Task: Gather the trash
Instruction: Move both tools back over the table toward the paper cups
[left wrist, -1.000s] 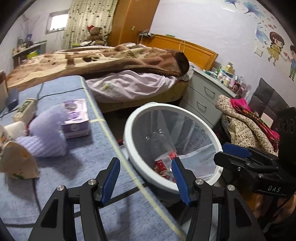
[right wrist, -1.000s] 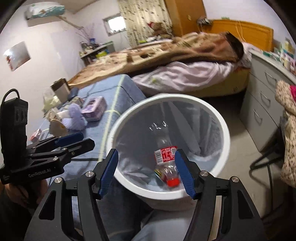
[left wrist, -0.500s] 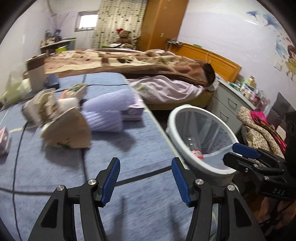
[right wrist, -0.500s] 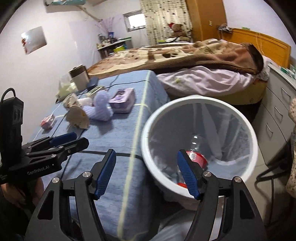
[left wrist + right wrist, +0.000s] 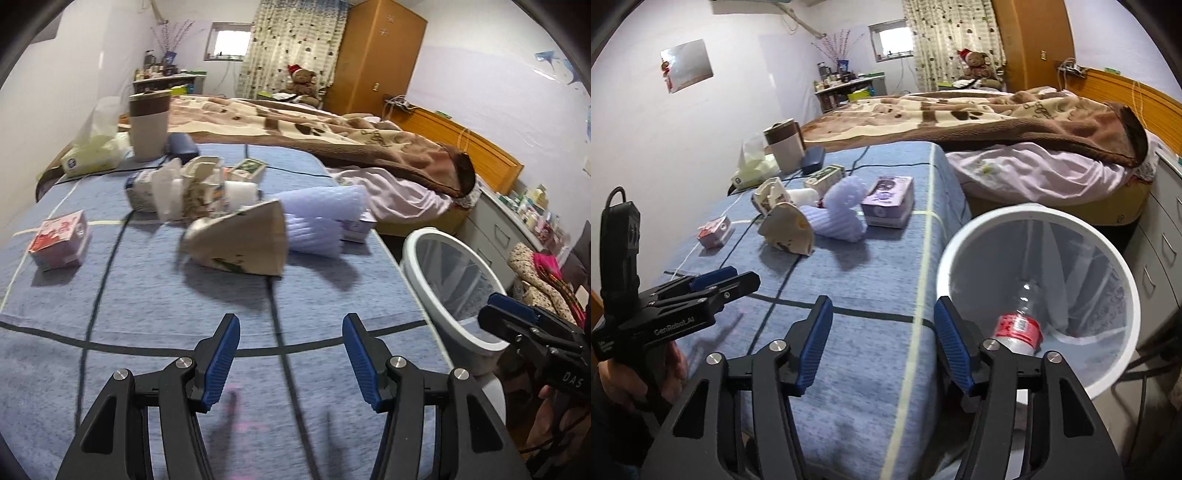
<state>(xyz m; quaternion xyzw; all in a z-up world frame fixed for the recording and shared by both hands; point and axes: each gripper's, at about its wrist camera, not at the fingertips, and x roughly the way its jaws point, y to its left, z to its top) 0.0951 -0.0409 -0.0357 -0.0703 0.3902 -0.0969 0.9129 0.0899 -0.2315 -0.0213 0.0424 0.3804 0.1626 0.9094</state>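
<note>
Left gripper (image 5: 291, 354) is hovering wide and empty, crumpled beige paper carton (image 5: 240, 240) ahead; right gripper (image 5: 882, 343) is closing on nothing, white round bin (image 5: 1038, 295) alongside.

A table (image 5: 155, 295) fills the lower left and centre of both views. On it, mid-frame, a flattened carton (image 5: 243, 240) lies just left of a ribbed roll (image 5: 321, 221), with a small box (image 5: 59, 240) well apart at the left edge. Behind them a cup (image 5: 149, 123) stands at upper left beside a tissue pack (image 5: 92, 155). A bin (image 5: 1038, 291) stands off the table's right edge, a bottle (image 5: 1019, 325) inside it. A bed (image 5: 979, 122) lies behind, upper right.
</note>
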